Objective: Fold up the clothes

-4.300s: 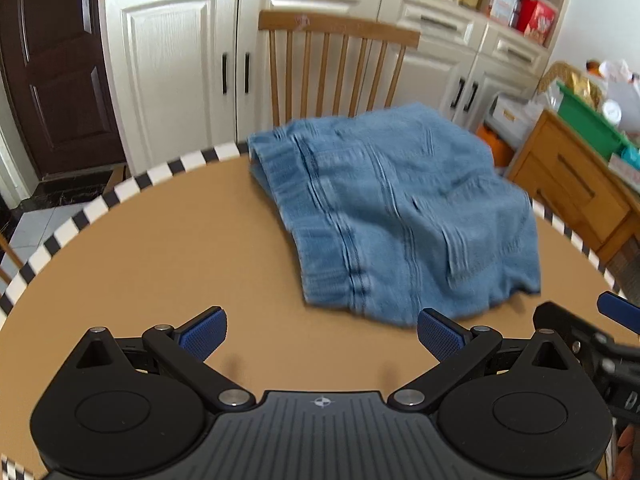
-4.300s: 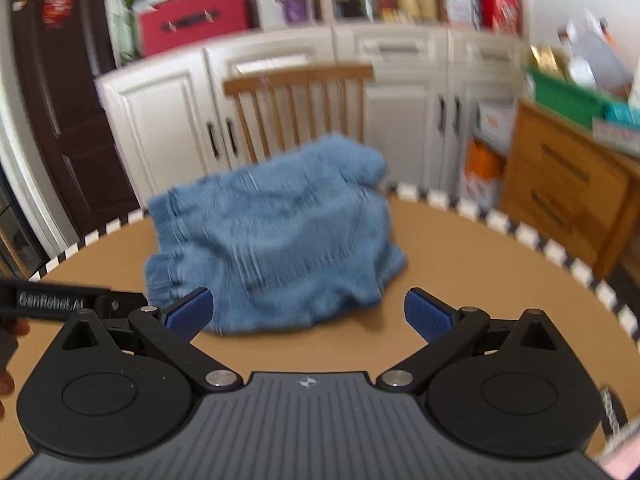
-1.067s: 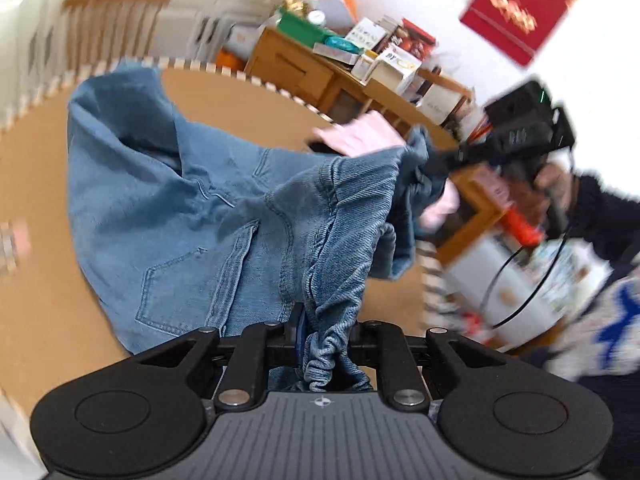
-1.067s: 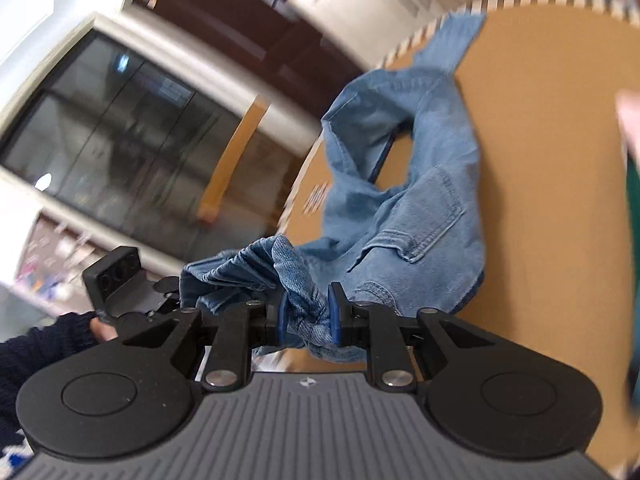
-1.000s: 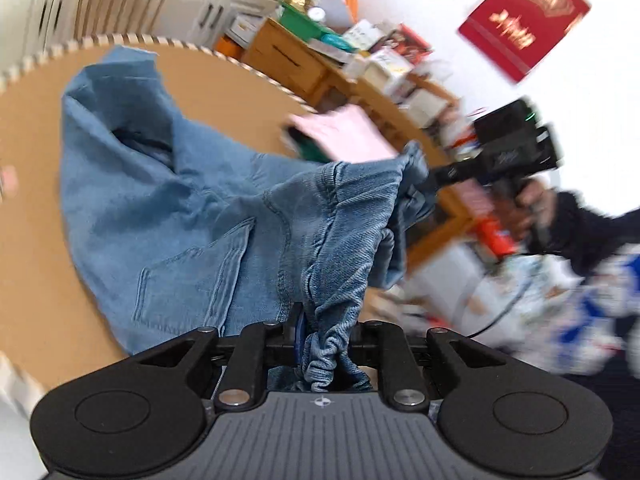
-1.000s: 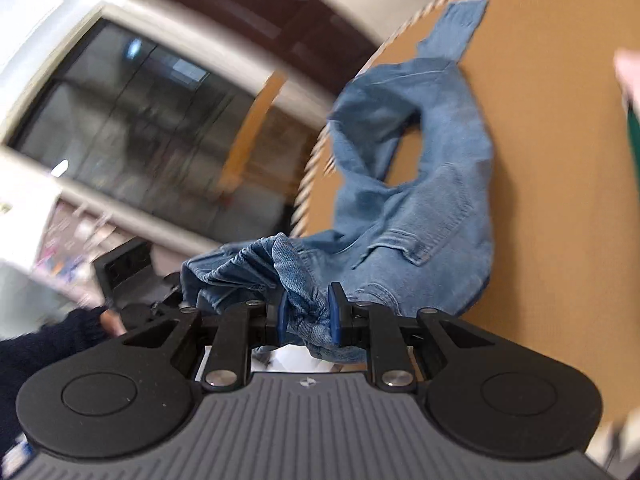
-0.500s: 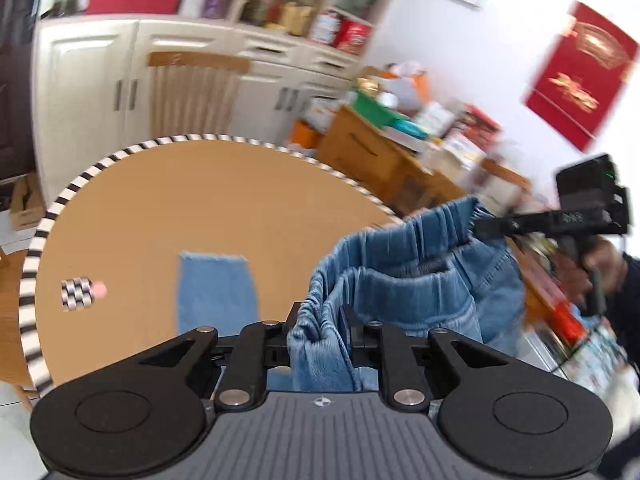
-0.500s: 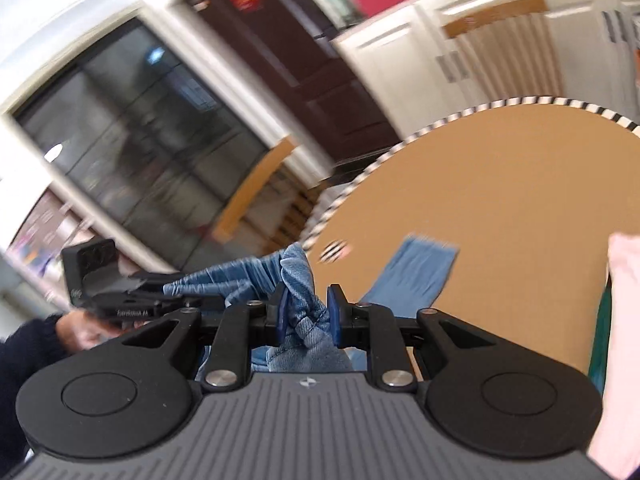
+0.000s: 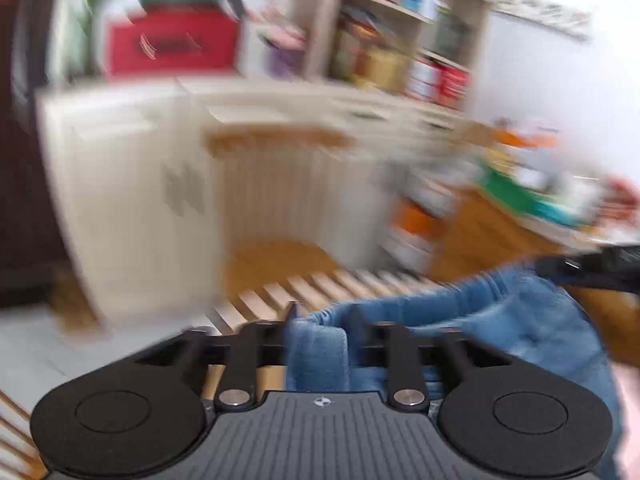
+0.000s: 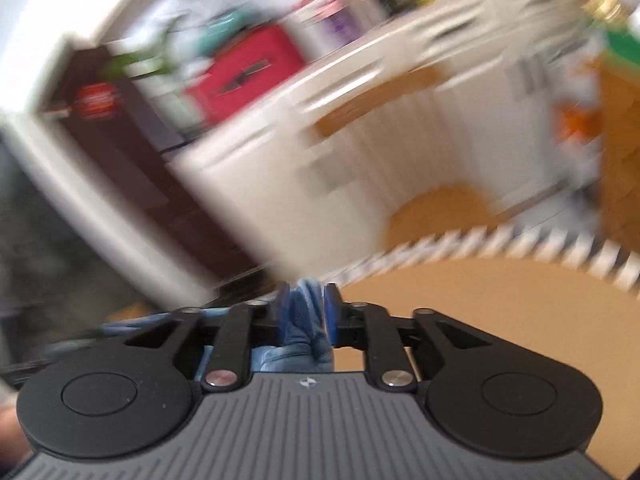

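The blue jeans (image 9: 520, 320) hang by their gathered waistband, stretched between my two grippers over the round brown table (image 10: 480, 312). My left gripper (image 9: 322, 320) has its jaws opening. The waistband still stands between them, against the left finger, with a thin gap at the right one. My right gripper (image 10: 307, 304) is also opening, and a bunch of denim (image 10: 288, 356) still fills the space between its blue pads. In the left wrist view the right gripper (image 9: 592, 272) shows as a black bar at the waistband's far end. Both views are heavily blurred.
A wooden chair (image 9: 280, 140) stands behind the table's striped rim (image 9: 320, 284), before white cabinets (image 9: 132, 200). A wooden sideboard (image 9: 480, 236) piled with clutter is at the right. Something pink (image 9: 630, 420) lies at the lower right edge.
Both views have swung round to face the chair and cabinets, with the jeans carried along. The jaws of both grippers stand wider than before, most of all the left.
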Motion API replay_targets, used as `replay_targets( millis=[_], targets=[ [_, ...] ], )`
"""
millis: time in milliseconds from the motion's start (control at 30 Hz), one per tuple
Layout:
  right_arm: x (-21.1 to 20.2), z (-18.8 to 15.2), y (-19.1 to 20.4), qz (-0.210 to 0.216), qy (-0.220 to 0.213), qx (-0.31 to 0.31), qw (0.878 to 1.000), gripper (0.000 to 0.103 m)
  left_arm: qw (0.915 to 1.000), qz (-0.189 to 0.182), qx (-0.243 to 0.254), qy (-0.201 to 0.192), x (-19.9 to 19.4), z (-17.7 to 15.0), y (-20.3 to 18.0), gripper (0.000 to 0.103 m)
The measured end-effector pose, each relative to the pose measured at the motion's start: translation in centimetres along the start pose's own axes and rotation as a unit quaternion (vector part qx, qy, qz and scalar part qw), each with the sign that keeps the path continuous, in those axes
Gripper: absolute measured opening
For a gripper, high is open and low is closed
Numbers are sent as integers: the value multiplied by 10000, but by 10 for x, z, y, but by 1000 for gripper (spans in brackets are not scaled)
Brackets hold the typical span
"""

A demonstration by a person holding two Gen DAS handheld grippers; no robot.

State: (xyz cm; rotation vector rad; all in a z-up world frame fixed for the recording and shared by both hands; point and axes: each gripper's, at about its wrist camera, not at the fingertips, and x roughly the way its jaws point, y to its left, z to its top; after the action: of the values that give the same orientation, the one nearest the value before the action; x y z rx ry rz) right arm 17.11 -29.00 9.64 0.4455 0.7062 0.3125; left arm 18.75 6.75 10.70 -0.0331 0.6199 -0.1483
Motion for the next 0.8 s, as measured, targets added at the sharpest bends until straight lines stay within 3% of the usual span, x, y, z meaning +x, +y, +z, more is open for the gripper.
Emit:
replay_targets(
  millis=[33,67,133,233,333,433,533,600,700,800],
  targets=[
    [18,-2,-7,-681,-184,140,9974,58,9983,570,-103,-55,20,1,2,58],
    [30,-6,-17,-992,-264,295,9943,62,9957,891,-261,-29,35,-3,6,58],
    [39,-20,-34,-866,-126,378,9955,61,9951,776,-577,187,50,-22,18,59],
    [30,-54,-47,-473,270,397,9977,67,9959,381,-561,604,48,-71,31,61],
    [11,-100,-38,-14,683,428,9967,67,9951,5,-218,963,22,-130,28,62],
    [-33,-150,-11,213,709,93,9972,71,9931,-334,245,1094,-25,-192,16,69],
    [-79,-190,23,72,527,-386,9978,88,9926,-251,378,1127,-64,-236,-3,74],
    [-105,-213,40,-123,328,-747,9966,90,9935,-173,326,1073,-86,-254,-21,76],
    [-137,-234,58,16,220,-1162,9930,93,9939,-10,586,937,-104,-272,-51,77],
    [-146,-250,84,-138,353,-1881,9814,98,9892,442,949,1023,-118,-279,-76,67]
  ],
)
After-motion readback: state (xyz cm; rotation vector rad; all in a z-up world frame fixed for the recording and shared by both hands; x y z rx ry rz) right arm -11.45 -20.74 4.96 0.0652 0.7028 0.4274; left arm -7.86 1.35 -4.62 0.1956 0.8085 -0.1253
